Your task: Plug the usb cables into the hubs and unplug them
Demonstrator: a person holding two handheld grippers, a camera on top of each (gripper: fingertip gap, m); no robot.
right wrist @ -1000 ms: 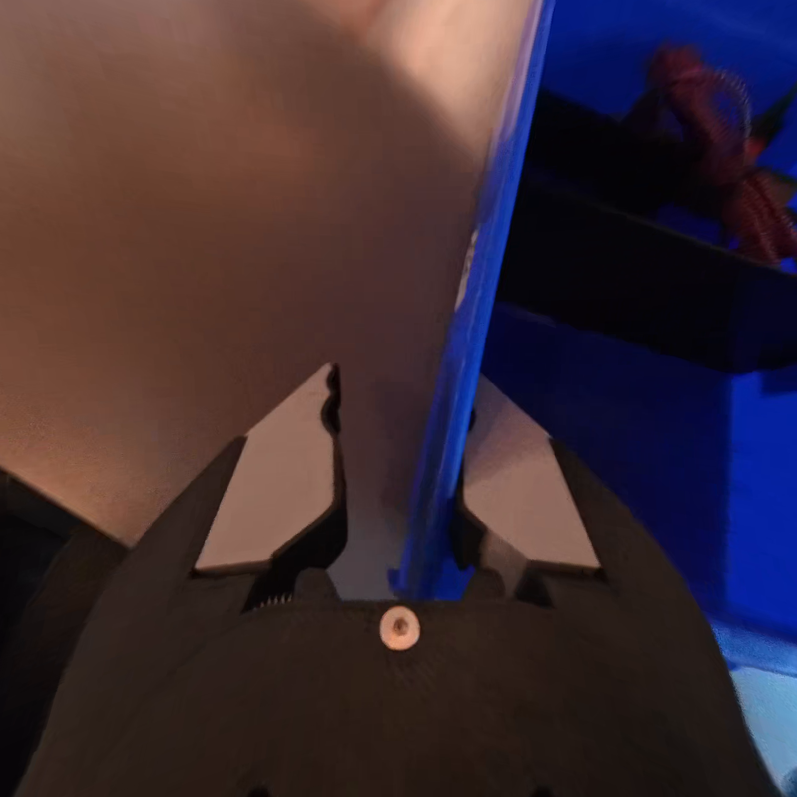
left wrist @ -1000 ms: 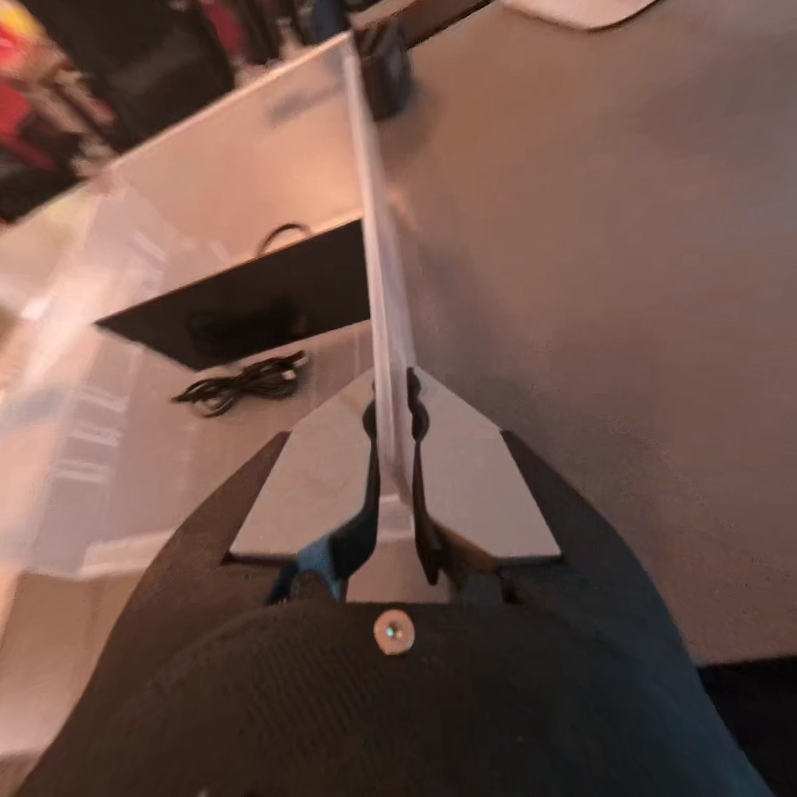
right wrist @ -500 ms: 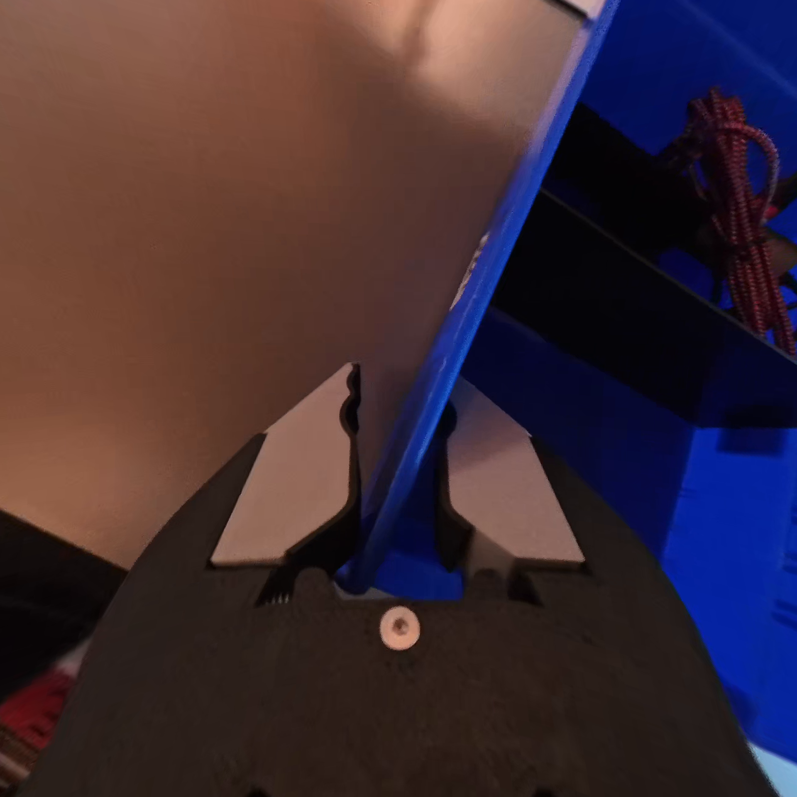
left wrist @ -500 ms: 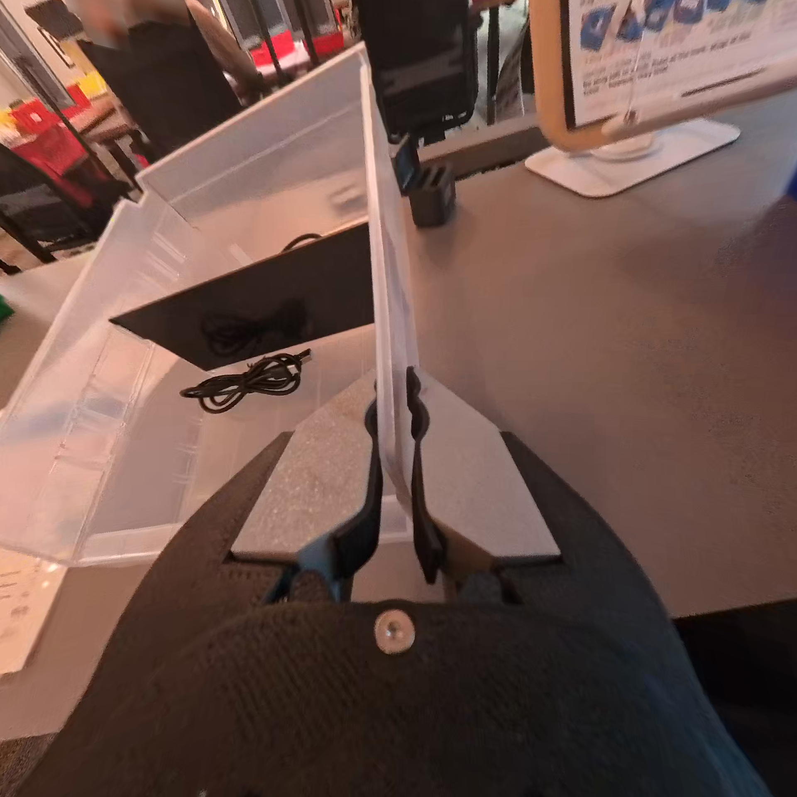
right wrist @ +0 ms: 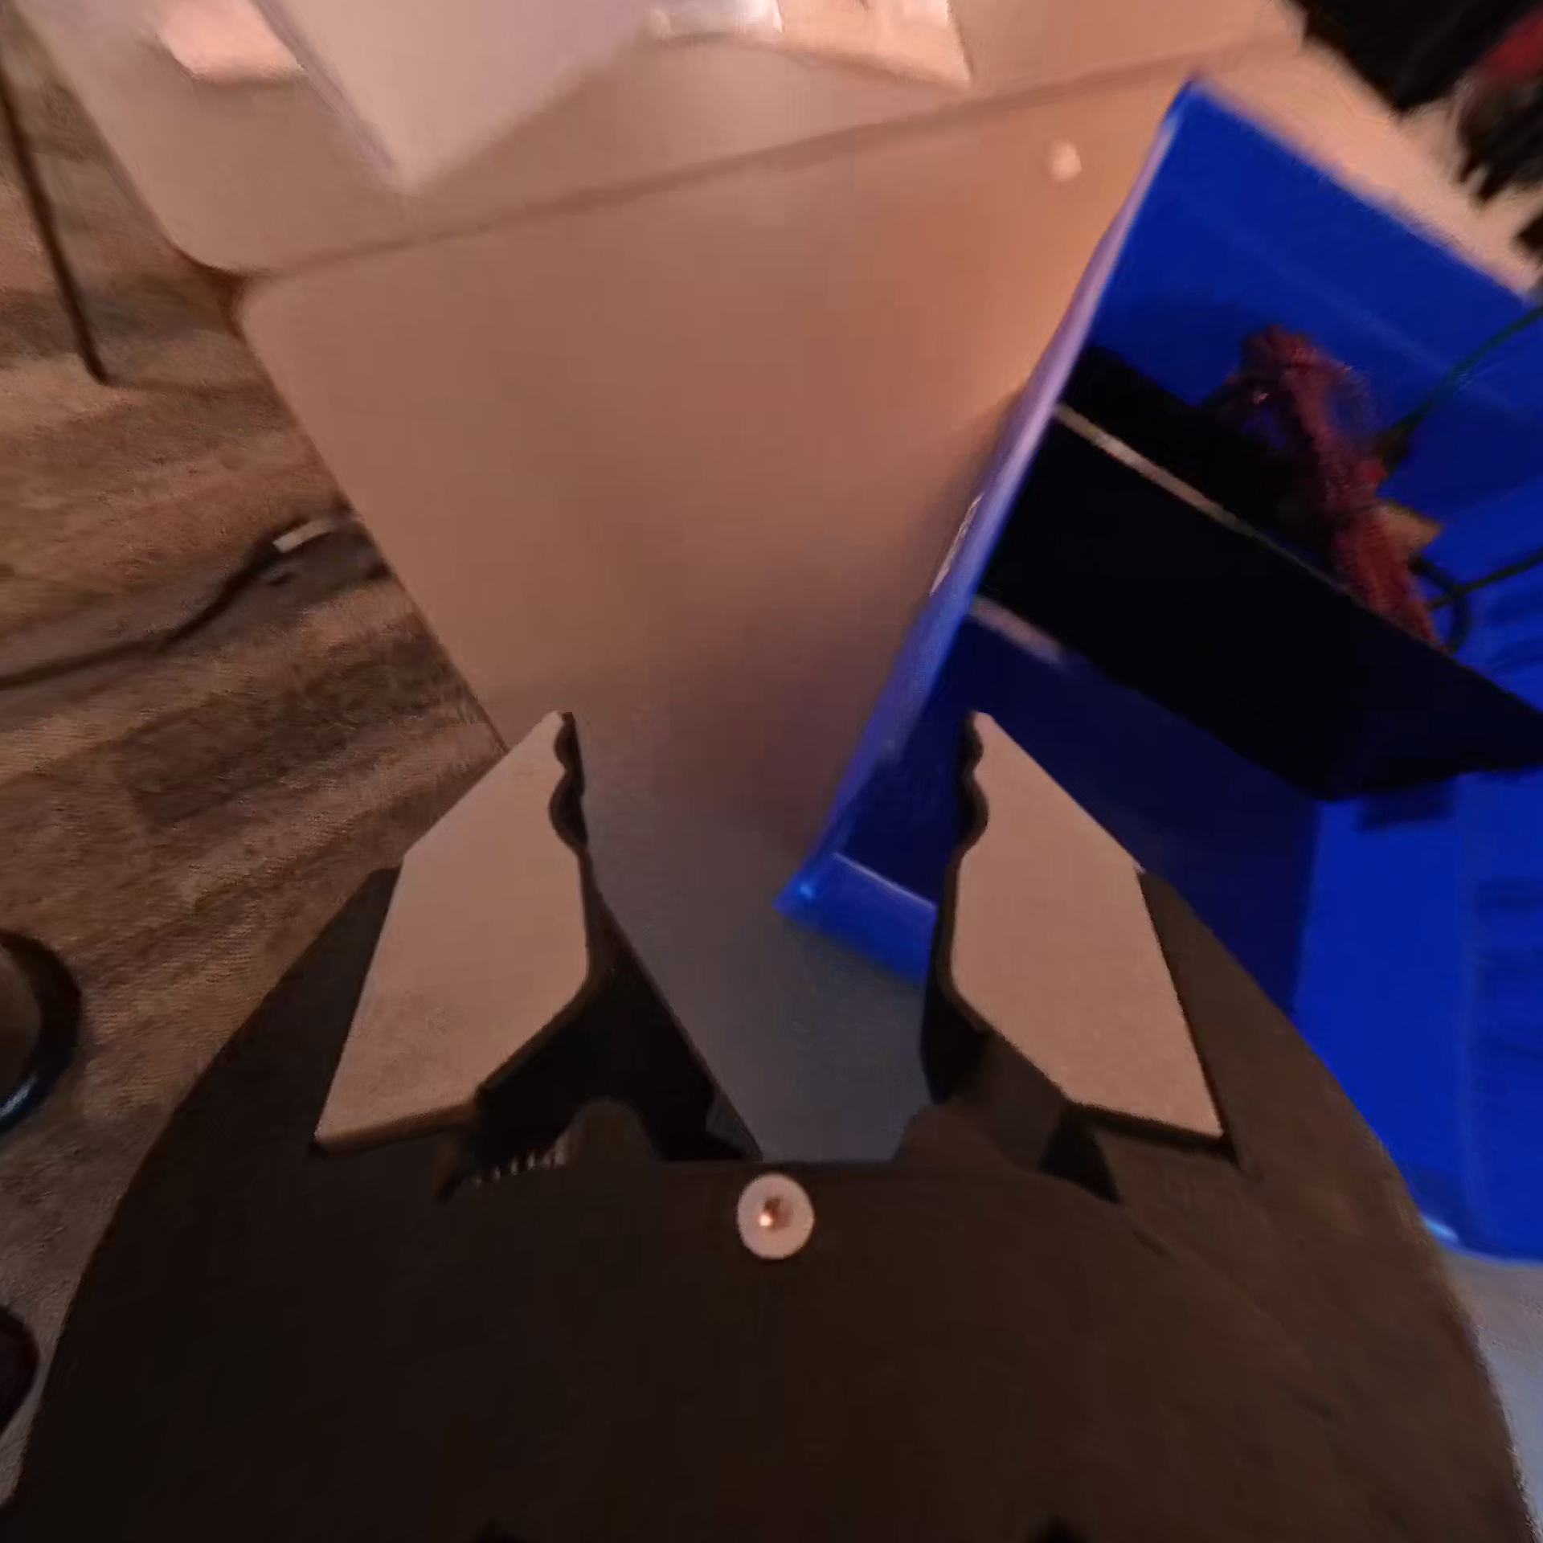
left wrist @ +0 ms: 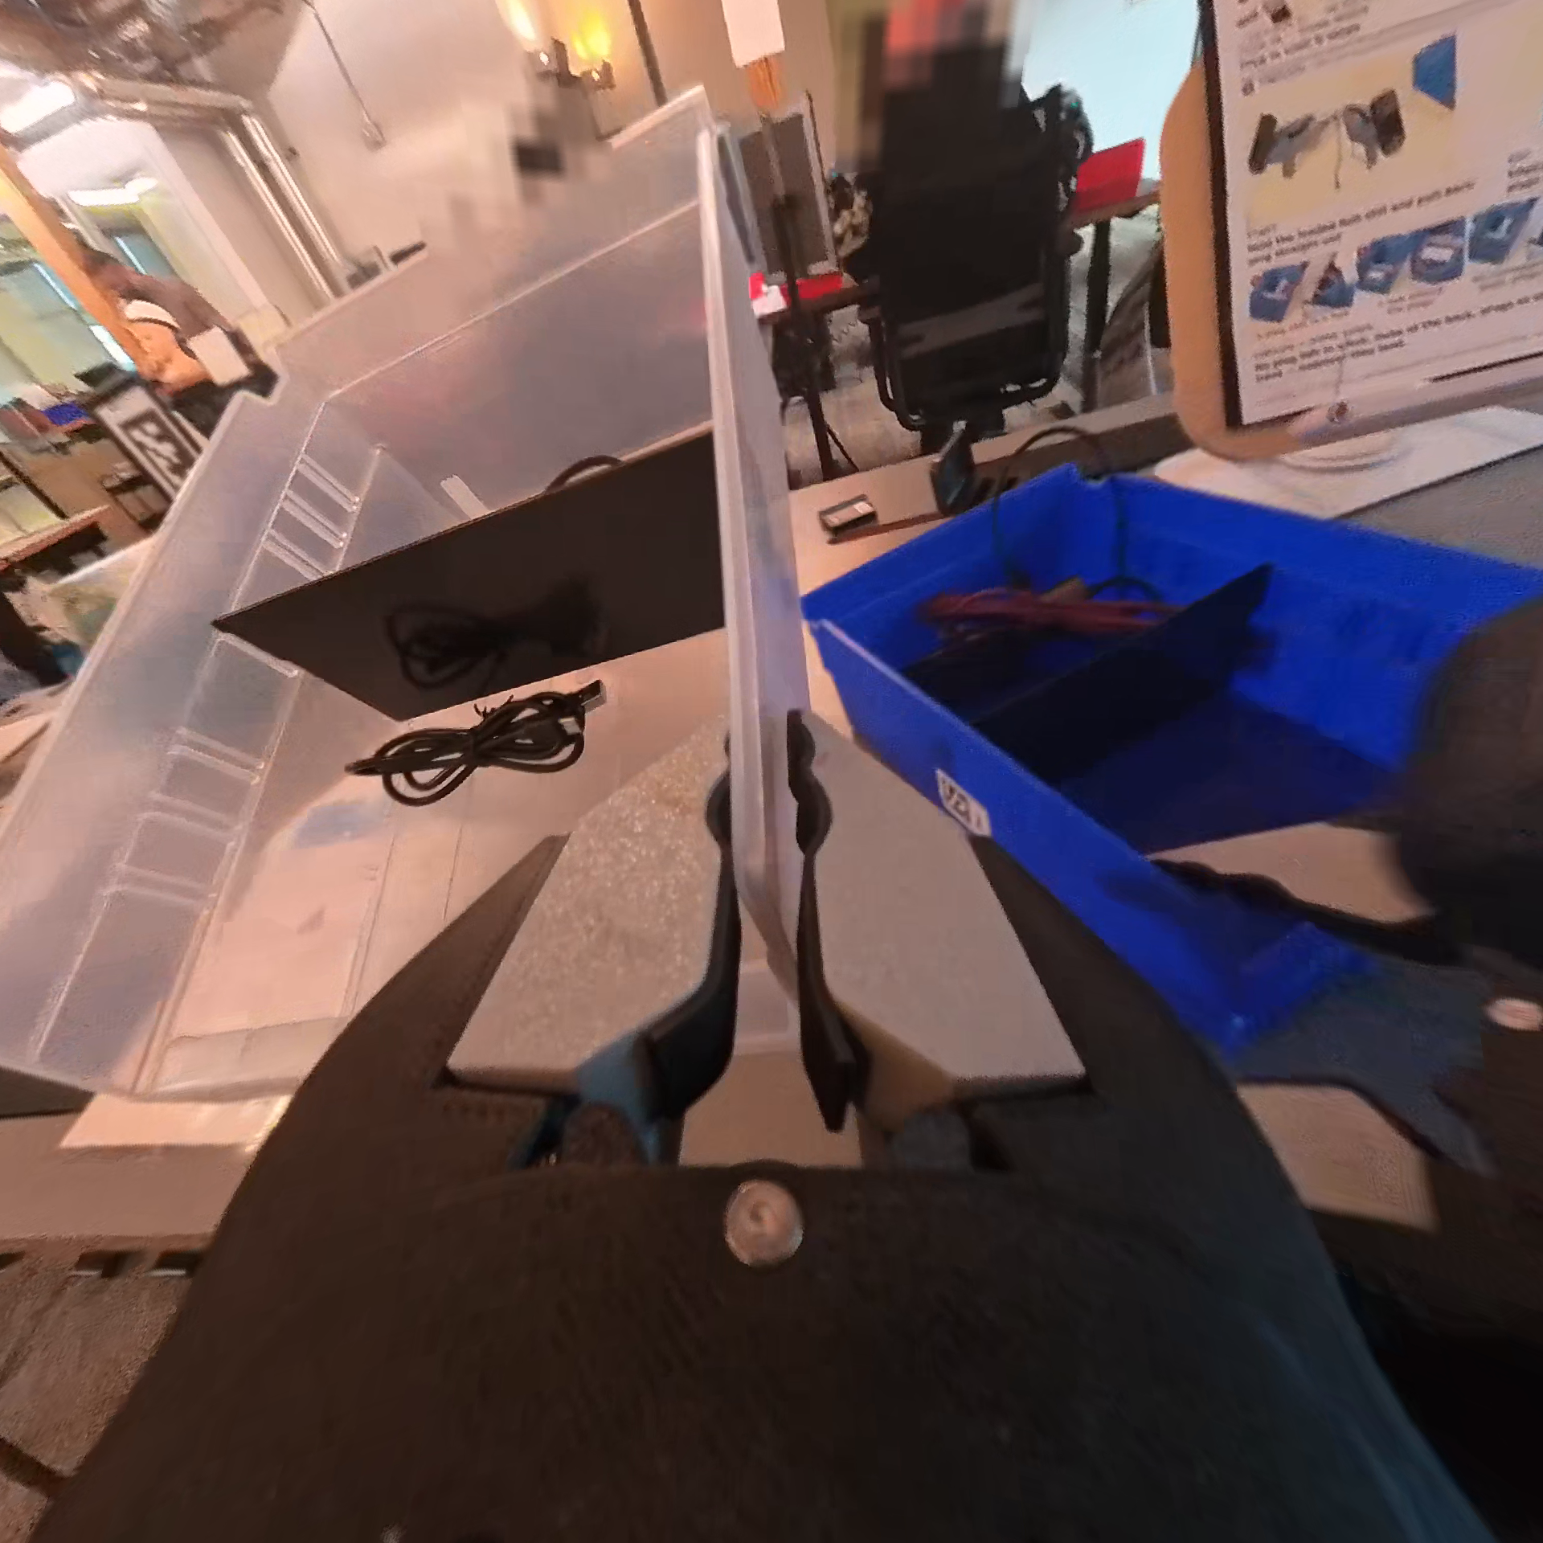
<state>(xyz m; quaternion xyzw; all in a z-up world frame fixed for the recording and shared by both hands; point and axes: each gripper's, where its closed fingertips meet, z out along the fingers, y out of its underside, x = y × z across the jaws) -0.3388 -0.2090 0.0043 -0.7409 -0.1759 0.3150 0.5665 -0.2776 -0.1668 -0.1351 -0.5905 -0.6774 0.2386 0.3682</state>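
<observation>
My left gripper [left wrist: 766,756] is shut on the right wall of a clear plastic bin [left wrist: 250,634]. A coiled black USB cable [left wrist: 484,739] lies on the bin's floor in front of a black divider [left wrist: 501,584]. A blue bin [left wrist: 1027,801] stands to the right, with a black divider [left wrist: 1110,660] and red and dark cables [left wrist: 1044,605] behind it. My right gripper [right wrist: 768,751] is open, its jaws on either side of the blue bin's near corner [right wrist: 860,885]; a red braided cable [right wrist: 1336,467] lies inside. No hub shows clearly.
A grey table [left wrist: 1252,860] carries both bins. A monitor on a white stand [left wrist: 1369,250] stands at the back right, a black chair [left wrist: 968,275] behind the table. The wood-pattern floor [right wrist: 167,584] lies beyond the table edge in the right wrist view.
My right gripper has opened and let go of the blue bin's wall. The left view has tilted up, and the blue bin and the right gripper now show beside the clear bin.
</observation>
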